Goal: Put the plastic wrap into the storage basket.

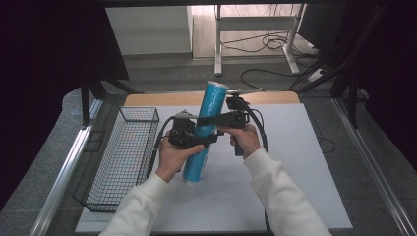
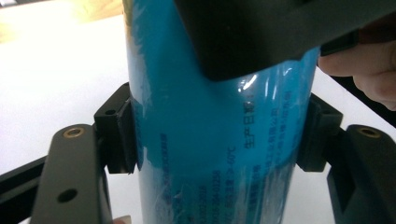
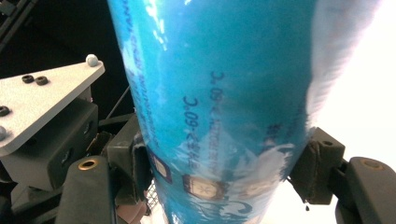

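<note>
A tall blue plastic-wrapped roll [image 1: 215, 98] stands tilted over the white table [image 1: 290, 162], its lower end near the surface and its top leaning away. My left gripper [image 1: 198, 142] is shut on the roll's middle; in the left gripper view its pads [image 2: 125, 135] press both sides of the roll [image 2: 210, 154]. Just above it, my right gripper [image 1: 211, 119] is shut on the same roll [image 3: 219, 93], with its pads [image 3: 317, 172] squeezing the wrap. The left gripper's grey plate [image 3: 42, 102] lies beside the roll in the right gripper view.
A black wire basket [image 1: 123, 152] sits along the table's left side, close to my left hand. A wooden edge [image 1: 157, 99] runs along the table's far side. Cables and a desk frame [image 1: 255, 29] stand on the floor beyond.
</note>
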The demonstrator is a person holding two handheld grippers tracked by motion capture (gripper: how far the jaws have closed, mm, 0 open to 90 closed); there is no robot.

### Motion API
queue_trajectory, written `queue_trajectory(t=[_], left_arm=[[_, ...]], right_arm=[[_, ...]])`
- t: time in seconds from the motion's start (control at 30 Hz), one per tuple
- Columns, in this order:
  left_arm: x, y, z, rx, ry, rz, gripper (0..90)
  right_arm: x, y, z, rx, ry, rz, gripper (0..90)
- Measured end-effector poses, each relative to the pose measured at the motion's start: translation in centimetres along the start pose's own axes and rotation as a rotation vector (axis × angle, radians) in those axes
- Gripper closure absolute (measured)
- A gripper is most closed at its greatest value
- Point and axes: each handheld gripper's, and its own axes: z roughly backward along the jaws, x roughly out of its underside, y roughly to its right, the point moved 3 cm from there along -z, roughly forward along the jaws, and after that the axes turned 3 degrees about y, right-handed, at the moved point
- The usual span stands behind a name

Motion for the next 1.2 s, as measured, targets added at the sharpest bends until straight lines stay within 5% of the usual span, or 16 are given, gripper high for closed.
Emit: queue_trajectory(t=[0.2,0.37,0.4,0.73,1.2], left_arm=[[0.2,-0.5,0.0,0.039,-0.032,0.021,31.5],[0.0,-0.9,0.7,0.076,-0.033,0.043,31.5],[-0.1,-1.0,1.0,0.077,-0.031,0.047,31.6],[-0.2,-1.7,2.9,0.052,-0.027,0.050,31.6],[-0.6,-3.3,6.7,-0.016,-0.052,0.074,31.6]], right_arm=[[0.1,-0.1,-0.5,0.006,-0.032,0.036,30.5],[-0.4,0.0,0.0,-0.085,-0.026,0.013,21.6],[-0.3,-0.2,0.5,-0.070,-0.020,0.052,18.5],[1.6,0.7,3.9,0.013,0.021,0.103,14.1],[10.5,6.0,9.0,0.175,0.041,0.165,15.1]])
